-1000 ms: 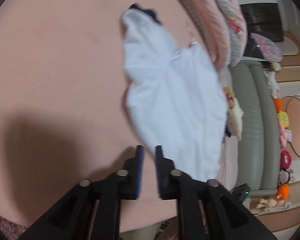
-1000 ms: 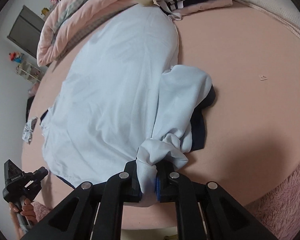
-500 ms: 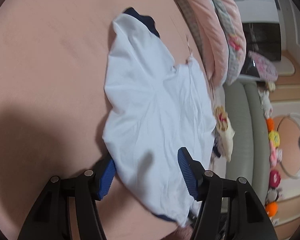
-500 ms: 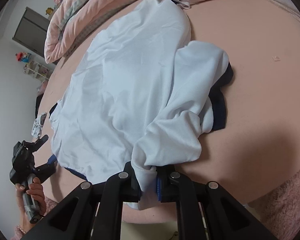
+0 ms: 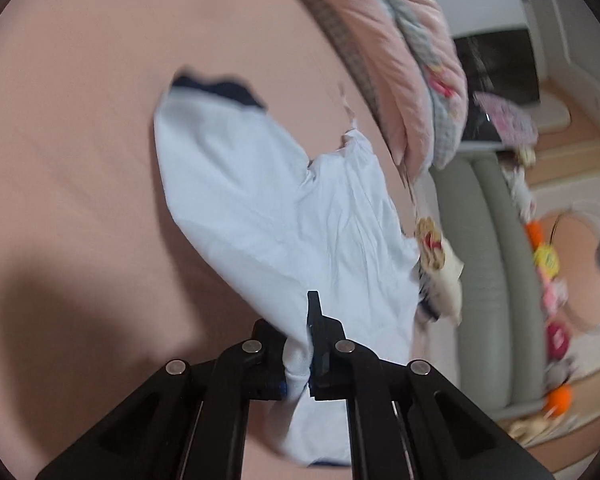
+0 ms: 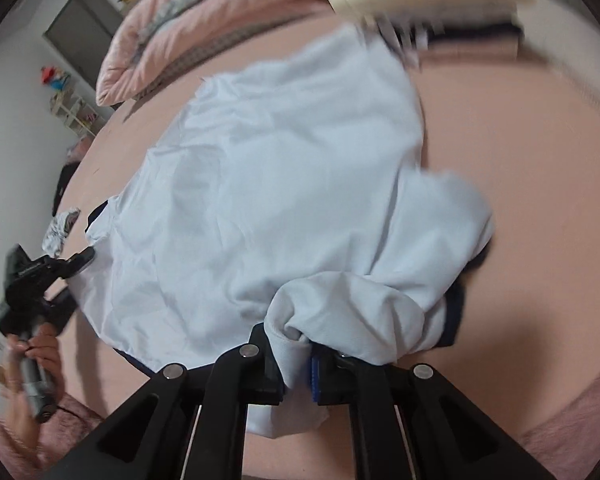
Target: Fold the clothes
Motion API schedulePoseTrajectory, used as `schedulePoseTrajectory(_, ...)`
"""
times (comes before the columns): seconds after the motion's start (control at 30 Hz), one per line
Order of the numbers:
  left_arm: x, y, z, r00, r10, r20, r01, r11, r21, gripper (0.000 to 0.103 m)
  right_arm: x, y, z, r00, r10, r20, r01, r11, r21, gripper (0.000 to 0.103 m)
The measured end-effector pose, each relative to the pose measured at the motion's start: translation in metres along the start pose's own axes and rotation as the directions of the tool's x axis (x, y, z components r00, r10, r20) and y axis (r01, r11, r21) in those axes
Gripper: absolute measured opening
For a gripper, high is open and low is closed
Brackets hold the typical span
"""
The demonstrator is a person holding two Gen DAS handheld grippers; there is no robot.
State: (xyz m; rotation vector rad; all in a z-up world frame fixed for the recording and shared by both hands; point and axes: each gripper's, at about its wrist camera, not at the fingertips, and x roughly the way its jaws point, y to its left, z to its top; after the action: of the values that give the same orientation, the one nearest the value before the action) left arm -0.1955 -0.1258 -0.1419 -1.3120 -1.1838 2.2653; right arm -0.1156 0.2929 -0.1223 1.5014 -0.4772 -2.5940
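Pink bed (image 5: 80, 140) — white shirt (image 5: 268, 216) edges pinched between both jaws

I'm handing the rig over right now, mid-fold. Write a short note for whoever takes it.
Left tongs: shut on the hem of the white shirt.
Right tongs: shut on a bunched corner of the same shirt, near its dark trim.
The shirt lies mostly spread on the pink bed; a stack of folded clothes sits at the far end by the quilt.
Done: both corners gripped.
Left: no clean fold yet; carry the held edge over, flatten, probably stack it.
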Motion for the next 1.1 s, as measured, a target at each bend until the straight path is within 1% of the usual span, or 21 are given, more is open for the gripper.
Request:
schedulePoseTrajectory(0.1, -0.033, 0.002, -0.012, 1.0, 0.002, 0.002, -0.002, 1.0, 0.026, 0.005, -0.028, 0.003, -0.005, 0.998, -0.011, 0.055, 0.012, 1.0, -0.014, 0.006)
schedulePoseTrajectory(0.17, -0.052, 0.004, -0.022, 1.0, -0.005, 0.011, 0.005, 1.0, 0.024, 0.005, -0.045, -0.003, -0.007, 0.996, 0.029, 0.079, -0.031, 0.999, 0.026, 0.006)
schedulePoseTrajectory(0.27, -0.07, 0.008, -0.038, 0.999, -0.036, 0.009, 0.036, 0.999, -0.026, 0.005, -0.065, -0.016, -0.009, 0.993, 0.045, 0.111, -0.055, 0.994, 0.091, 0.006)
schedulePoseTrajectory(0.37, -0.067, 0.011, -0.054, 0.997, -0.067, -0.048, 0.065, 0.996, -0.055, 0.005, -0.066, -0.027, -0.011, 0.996, 0.006, 0.089, -0.017, 0.991, 0.131, 0.006)
schedulePoseTrajectory(0.43, -0.05, 0.022, -0.059, 0.995, -0.017, -0.098, 0.008, 0.995, -0.096, 0.006, -0.06, -0.037, -0.015, 0.999, -0.02, 0.039, 0.014, 0.986, 0.168, 0.007)
schedulePoseTrajectory(0.47, -0.043, 0.029, -0.06, 0.992, 0.013, -0.124, -0.028, 0.993, -0.117, 0.007, -0.054, -0.045, -0.018, 1.0, -0.004, 0.008, 0.002, 0.978, 0.207, 0.009)
schedulePoseTrajectory(0.5, -0.037, 0.034, -0.06, 0.991, 0.024, -0.133, -0.042, 0.99, -0.133, 0.01, -0.048, -0.052, -0.022, 1.0, 0.022, -0.02, -0.016, 0.968, 0.252, 0.009)
schedulePoseTrajectory(0.57, -0.029, 0.04, -0.06, 0.991, 0.027, -0.133, -0.048, 0.987, -0.151, 0.025, -0.04, -0.06, -0.027, 0.998, 0.044, -0.051, -0.027, 0.954, 0.299, 0.012)
schedulePoseTrajectory(0.6, -0.028, 0.039, -0.06, 0.992, 0.018, -0.123, -0.036, 0.989, -0.141, 0.046, -0.036, -0.063, -0.03, 0.997, 0.052, -0.064, -0.029, 0.948, 0.318, 0.016)
schedulePoseTrajectory(0.63, -0.027, 0.036, -0.06, 0.994, 0.009, -0.111, -0.023, 0.992, -0.128, 0.058, -0.033, -0.064, -0.032, 0.996, 0.051, -0.07, -0.026, 0.946, 0.323, 0.025)
schedulePoseTrajectory(0.67, -0.025, 0.034, -0.059, 0.995, 0.015, -0.102, -0.026, 0.994, -0.11, 0.059, -0.03, -0.064, -0.033, 0.996, 0.051, -0.072, -0.025, 0.948, 0.318, 0.037)
schedulePoseTrajectory(0.73, -0.023, 0.031, -0.054, 0.996, 0.053, -0.071, -0.059, 0.994, -0.09, 0.059, -0.02, -0.065, -0.036, 0.996, 0.052, -0.079, -0.025, 0.949, 0.314, 0.048)
schedulePoseTrajectory(0.83, -0.021, 0.031, -0.045, 0.998, 0.065, 0.012, -0.063, 0.994, -0.091, 0.059, -0.01, -0.059, -0.035, 0.997, 0.037, -0.061, -0.018, 0.959, 0.284, 0.054)
schedulePoseTrajectory(0.87, -0.018, 0.034, -0.041, 0.998, 0.054, 0.022, -0.052, 0.993, -0.107, 0.059, -0.009, -0.056, -0.032, 0.999, 0.029, -0.044, -0.017, 0.965, 0.261, 0.054)
schedulePoseTrajectory(0.9, -0.013, 0.037, -0.038, 0.999, 0.041, 0.026, -0.037, 0.991, -0.125, 0.059, -0.009, -0.053, -0.03, 0.999, 0.024, -0.029, -0.016, 0.97, 0.242, 0.054)
schedulePoseTrajectory(0.93, -0.009, 0.04, -0.035, 0.999, 0.027, 0.026, -0.023, 0.989, -0.143, 0.058, -0.007, -0.052, -0.026, 1.0, 0.022, -0.014, -0.018, 0.973, 0.232, 0.04)
schedulePoseTrajectory(0.97, -0.006, 0.039, -0.032, 1.0, 0.012, 0.025, -0.008, 0.988, -0.155, 0.057, -0.003, -0.052, -0.023, 1.0, 0.022, -0.012, -0.019, 0.973, 0.232, 0.014)
schedulePoseTrajectory(1.0, -0.003, 0.036, -0.029, 1.0, -0.019, 0.011, 0.02, 0.988, -0.156, 0.055, 0.0, -0.053, -0.019, 0.999, 0.042, -0.016, -0.037, 0.969, 0.244, 0.009)
schedulePoseTrajectory(1.03, 0.003, 0.032, -0.026, 0.997, -0.075, -0.03, 0.07, 0.987, -0.147, 0.028, 0.003, -0.055, -0.016, 0.997, 0.072, -0.021, -0.064, 0.964, 0.26, 0.008)
schedulePoseTrajectory(1.07, 0.011, 0.026, -0.024, 0.992, -0.098, -0.077, 0.087, 0.988, -0.13, 0.01, 0.003, -0.055, -0.013, 0.995, 0.096, -0.016, -0.089, 0.959, 0.269, 0.006)
schedulePoseTrajectory(1.1, 0.013, 0.02, -0.023, 0.993, -0.076, -0.095, 0.066, 0.992, -0.104, 0.003, 0.001, -0.055, -0.01, 0.993, 0.118, -0.005, -0.112, 0.955, 0.275, 0.006)
